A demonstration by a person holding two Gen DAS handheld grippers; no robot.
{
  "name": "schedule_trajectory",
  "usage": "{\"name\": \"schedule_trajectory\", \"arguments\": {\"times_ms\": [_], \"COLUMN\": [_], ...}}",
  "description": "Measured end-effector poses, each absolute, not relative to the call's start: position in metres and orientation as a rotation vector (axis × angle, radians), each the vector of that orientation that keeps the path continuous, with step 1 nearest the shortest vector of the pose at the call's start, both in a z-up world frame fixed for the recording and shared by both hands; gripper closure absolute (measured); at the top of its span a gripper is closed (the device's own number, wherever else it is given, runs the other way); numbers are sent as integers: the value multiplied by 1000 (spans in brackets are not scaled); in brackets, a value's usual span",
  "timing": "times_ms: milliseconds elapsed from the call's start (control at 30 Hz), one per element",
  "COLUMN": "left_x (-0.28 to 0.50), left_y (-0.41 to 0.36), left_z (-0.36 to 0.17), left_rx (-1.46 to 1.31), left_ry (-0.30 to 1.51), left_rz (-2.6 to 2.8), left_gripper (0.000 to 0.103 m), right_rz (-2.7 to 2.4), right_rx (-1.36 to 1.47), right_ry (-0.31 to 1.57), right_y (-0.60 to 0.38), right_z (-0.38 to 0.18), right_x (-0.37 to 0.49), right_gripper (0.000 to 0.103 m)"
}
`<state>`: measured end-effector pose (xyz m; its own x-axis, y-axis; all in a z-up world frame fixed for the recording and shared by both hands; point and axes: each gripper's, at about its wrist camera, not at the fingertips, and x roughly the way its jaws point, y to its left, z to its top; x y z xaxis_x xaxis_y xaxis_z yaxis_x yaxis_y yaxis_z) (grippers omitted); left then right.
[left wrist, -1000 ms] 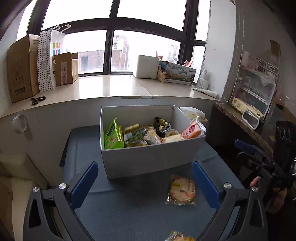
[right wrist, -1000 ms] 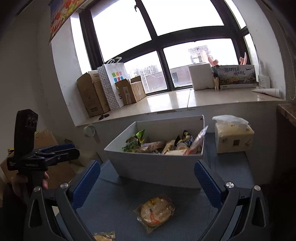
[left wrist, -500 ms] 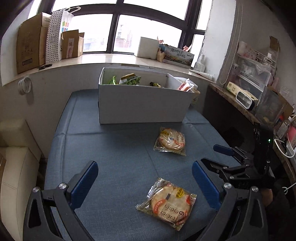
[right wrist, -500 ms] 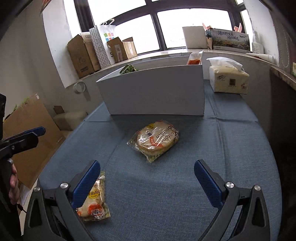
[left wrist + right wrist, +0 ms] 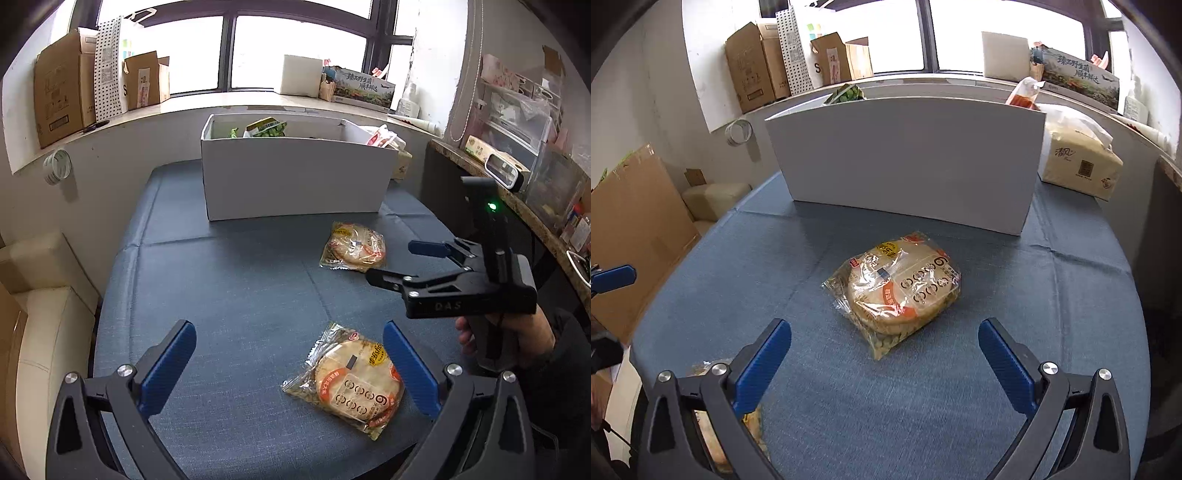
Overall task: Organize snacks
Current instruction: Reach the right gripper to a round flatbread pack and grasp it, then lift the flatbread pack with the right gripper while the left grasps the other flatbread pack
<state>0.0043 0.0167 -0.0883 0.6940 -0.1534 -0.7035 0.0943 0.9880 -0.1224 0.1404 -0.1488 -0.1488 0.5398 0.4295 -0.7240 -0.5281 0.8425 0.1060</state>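
Note:
Two wrapped round cakes lie on the blue table. The near cake [image 5: 351, 380] lies just ahead of my open left gripper [image 5: 291, 365], toward its right finger. The far cake [image 5: 354, 246] [image 5: 897, 291] lies ahead of my open, empty right gripper [image 5: 884, 360], centred between its fingers; that gripper also shows in the left wrist view [image 5: 399, 260]. The near cake's edge [image 5: 753, 424] shows behind the right gripper's left finger. The white snack box [image 5: 295, 184] [image 5: 905, 162] stands at the table's far side, holding several snack packs.
A tissue pack [image 5: 1078, 158] sits right of the box. Cardboard boxes [image 5: 59, 103] and a white box [image 5: 301, 79] stand on the windowsill. A cluttered counter [image 5: 517, 173] runs along the right. A beige stool [image 5: 44, 295] is left of the table.
Both grippers have pulled back from over the box and lowered toward the table. The two cakes now lie close ahead of them. The right gripper has moved in toward the far cake.

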Motion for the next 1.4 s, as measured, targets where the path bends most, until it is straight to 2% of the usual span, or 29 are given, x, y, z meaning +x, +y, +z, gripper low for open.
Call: {"name": "schedule_trajectory", "arguments": {"times_ms": [233, 600, 633, 667, 700, 733, 833, 1200, 1400], "left_x": [4, 5, 5, 5, 5, 5, 4, 8, 23], "left_y": [12, 1, -1, -2, -3, -5, -11, -56, -59], "left_z": [-95, -101, -102, -103, -103, -104, -108, -135, -148], "left_rx": [-78, -56, -54, -54, -53, -50, -35, 179, 200], "left_ry": [813, 845, 848, 852, 855, 858, 872, 962, 1020], "left_rz": [-157, -177, -183, -188, -189, -193, -203, -339, -380], "left_gripper": [0, 0, 0, 0, 0, 0, 0, 0, 0], "right_rz": [585, 563, 561, 553, 550, 550, 569, 601, 579], "right_rx": [-186, -293, -290, -286, -281, -280, -266, -34, 75], "right_ry": [905, 909, 908, 903, 895, 883, 878, 773, 748], "right_y": [-132, -110, -110, -112, -113, -115, -124, -188, -221], "right_z": [-165, -172, -172, -171, -171, -169, -167, -129, -125], "right_x": [175, 188, 188, 188, 186, 185, 179, 111, 78], "right_gripper": [0, 0, 1, 6, 16, 20, 21, 22, 22]}}
